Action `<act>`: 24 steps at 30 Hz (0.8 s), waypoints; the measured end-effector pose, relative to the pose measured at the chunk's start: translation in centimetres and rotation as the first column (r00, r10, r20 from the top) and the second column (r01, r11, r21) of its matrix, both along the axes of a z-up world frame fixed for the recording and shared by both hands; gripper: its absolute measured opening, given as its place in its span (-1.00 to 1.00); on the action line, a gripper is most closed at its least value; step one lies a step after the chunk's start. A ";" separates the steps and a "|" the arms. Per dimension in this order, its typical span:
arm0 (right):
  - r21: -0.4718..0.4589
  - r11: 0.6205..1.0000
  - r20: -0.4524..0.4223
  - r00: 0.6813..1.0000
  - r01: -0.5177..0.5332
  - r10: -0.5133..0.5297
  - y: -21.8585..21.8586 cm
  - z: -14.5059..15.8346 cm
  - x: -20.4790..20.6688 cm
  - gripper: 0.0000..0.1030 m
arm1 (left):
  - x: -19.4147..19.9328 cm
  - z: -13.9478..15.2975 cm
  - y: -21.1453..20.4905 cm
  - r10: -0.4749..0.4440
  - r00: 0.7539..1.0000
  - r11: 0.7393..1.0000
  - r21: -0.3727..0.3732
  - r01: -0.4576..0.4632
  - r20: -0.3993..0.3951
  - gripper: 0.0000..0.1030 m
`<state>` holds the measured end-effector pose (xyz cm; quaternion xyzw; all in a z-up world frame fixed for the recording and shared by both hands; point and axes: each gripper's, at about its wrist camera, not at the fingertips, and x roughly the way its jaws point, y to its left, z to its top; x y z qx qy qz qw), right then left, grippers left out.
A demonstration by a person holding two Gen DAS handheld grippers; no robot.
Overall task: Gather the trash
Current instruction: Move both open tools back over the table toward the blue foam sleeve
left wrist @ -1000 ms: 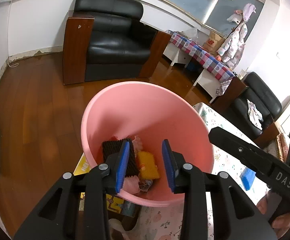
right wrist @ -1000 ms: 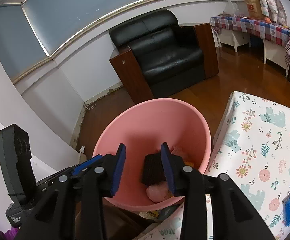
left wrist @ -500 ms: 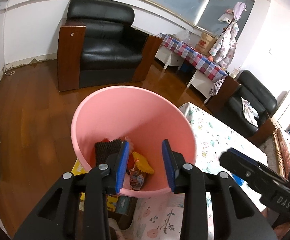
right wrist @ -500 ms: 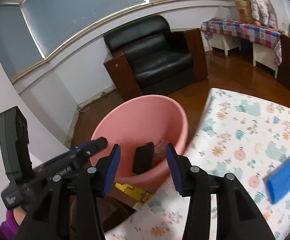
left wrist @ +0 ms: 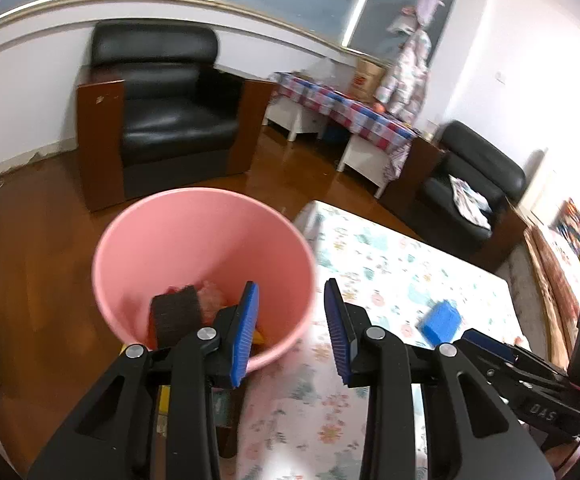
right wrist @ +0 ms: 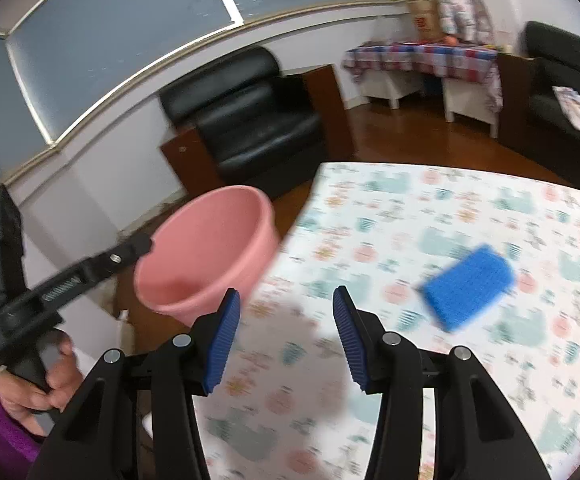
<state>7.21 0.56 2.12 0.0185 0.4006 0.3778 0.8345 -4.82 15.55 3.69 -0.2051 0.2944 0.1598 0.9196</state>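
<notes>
Trash in the pink bucket (left wrist: 206, 248) shows only to your left gripper (left wrist: 290, 332). Your right gripper (right wrist: 286, 336), spread wider and empty like the left, has swung over the table's (right wrist: 389, 216) edge toward the blue sponge (right wrist: 469, 286).

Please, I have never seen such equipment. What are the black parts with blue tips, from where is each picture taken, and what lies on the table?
No robot here: a person holds a hand tool in each hand, each carrying a camera that looks along its jaws. The left gripper films one view, the right gripper the other; both are open and hold nothing. On the flowered table lies a blue sponge. Beside the table stands a pink bucket with trash inside, including a dark sponge. The person's hand is visible in the right view.
</notes>
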 end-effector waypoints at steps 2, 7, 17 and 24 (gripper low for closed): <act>-0.019 0.999 0.002 0.999 0.044 -0.044 -2.1 -0.4 0.1 -0.07 | 0.8 0.1 -1.3 -0.033 0.999 0.999 0.006 0.033 -0.006 -0.34; -0.065 0.985 0.033 0.987 0.161 -0.159 -6.7 -0.8 0.4 0.00 | 2.7 0.0 -4.1 -0.114 0.993 0.994 0.000 0.114 -0.019 -0.34; -0.082 0.899 0.079 0.902 0.430 -0.424 -18.0 -0.9 2.0 0.13 | 7.2 -1.4 -10.1 -0.274 0.958 0.961 0.011 0.276 -0.084 -0.34; -0.073 0.849 0.034 0.853 0.523 -0.521 -22.3 -1.7 3.9 0.15 | 11.3 -3.1 -14.0 -0.371 0.918 0.926 0.021 0.378 -0.142 -0.34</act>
